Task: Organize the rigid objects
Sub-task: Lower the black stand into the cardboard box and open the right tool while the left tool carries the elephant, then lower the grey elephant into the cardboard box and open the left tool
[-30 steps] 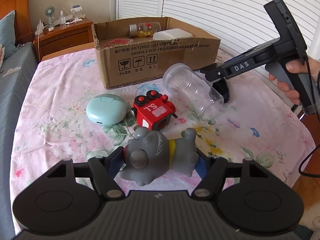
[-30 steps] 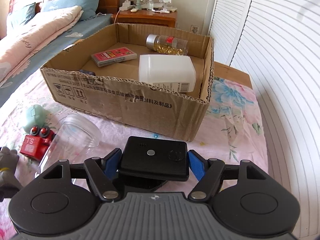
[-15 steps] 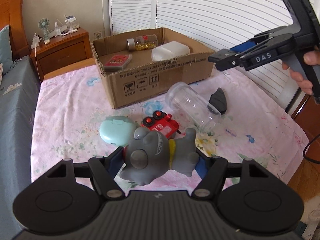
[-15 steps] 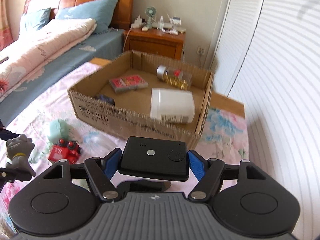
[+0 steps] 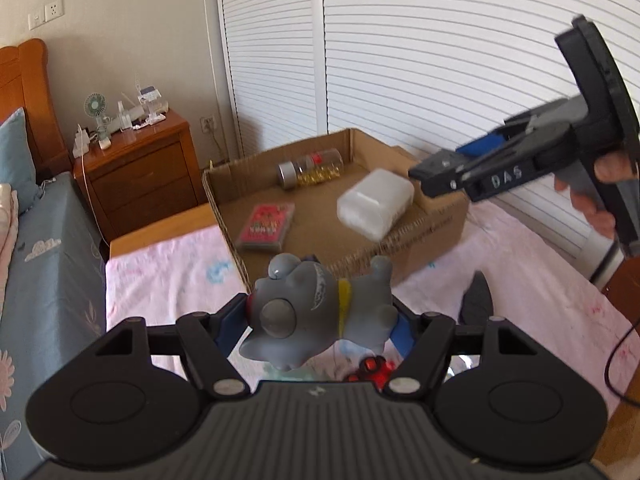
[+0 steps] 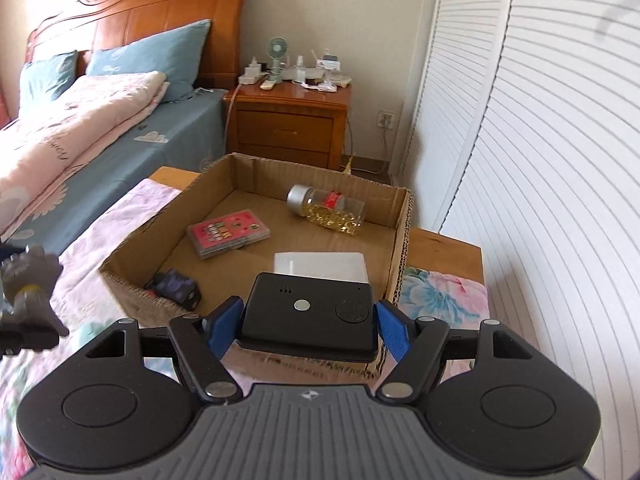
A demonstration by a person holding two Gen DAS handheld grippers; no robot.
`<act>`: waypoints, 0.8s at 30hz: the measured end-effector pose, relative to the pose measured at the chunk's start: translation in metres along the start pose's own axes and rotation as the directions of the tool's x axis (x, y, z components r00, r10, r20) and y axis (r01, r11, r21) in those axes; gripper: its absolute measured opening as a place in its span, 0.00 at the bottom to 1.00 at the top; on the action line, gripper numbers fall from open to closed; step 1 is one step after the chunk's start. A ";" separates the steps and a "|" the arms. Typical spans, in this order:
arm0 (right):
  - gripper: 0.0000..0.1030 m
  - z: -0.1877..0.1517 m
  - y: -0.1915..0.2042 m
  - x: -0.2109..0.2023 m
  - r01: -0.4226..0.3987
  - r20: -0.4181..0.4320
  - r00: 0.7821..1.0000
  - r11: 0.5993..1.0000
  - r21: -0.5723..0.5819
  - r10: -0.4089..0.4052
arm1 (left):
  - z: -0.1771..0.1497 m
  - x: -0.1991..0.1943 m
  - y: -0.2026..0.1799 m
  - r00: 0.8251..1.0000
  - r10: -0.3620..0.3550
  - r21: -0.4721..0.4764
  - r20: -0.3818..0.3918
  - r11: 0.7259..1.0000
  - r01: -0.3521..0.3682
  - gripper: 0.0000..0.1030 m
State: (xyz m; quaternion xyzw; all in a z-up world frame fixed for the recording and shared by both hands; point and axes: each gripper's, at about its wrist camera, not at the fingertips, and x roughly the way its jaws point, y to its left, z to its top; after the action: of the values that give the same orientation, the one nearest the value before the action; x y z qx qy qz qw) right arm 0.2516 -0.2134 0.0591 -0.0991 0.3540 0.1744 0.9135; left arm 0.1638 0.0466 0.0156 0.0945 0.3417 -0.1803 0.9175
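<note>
The left gripper (image 5: 320, 320) pinched a grey toy (image 5: 316, 312); only the right view showed the right gripper (image 6: 308, 320) clamping a black device (image 6: 308, 316).

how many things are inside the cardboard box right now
4: a pill bottle at the back, a red card pack on the left, a white container at the front right, a dark toy in the front-left corner. Others may be hidden.

We see a grey toy (image 5: 320, 312) with a yellow collar, a brown box (image 6: 400, 232), a pink floral cloth (image 5: 168, 264), a red card pack (image 6: 228, 232), and a black device (image 6: 308, 324) between blue pads (image 6: 390, 330).
</note>
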 end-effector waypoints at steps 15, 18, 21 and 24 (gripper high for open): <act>1.00 -0.011 -0.011 0.009 -0.010 0.013 1.000 0.990 0.139 0.008 | 0.058 0.073 -0.003 0.999 0.004 -0.007 -0.035 1.000 -0.004 0.69; 1.00 -0.014 -0.014 -0.003 0.002 0.024 1.000 0.991 0.135 -0.005 | 0.067 0.087 -0.003 0.999 0.011 -0.006 -0.049 1.000 -0.011 0.69; 1.00 -0.018 -0.020 -0.013 0.022 0.036 0.999 0.988 0.154 -0.027 | 0.074 0.099 -0.002 0.998 0.009 -0.015 -0.063 1.000 -0.010 0.69; 1.00 -0.022 -0.025 -0.018 0.028 0.034 0.999 0.984 0.175 -0.035 | 0.078 0.107 -0.001 0.998 0.027 -0.021 -0.062 0.999 -0.028 0.70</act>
State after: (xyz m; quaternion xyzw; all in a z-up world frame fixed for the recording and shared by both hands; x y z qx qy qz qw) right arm 0.2355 -0.2477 0.0561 -0.0211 0.3495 0.1301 0.9276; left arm 0.2848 -0.0061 0.0026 0.0946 0.3703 -0.1609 0.9100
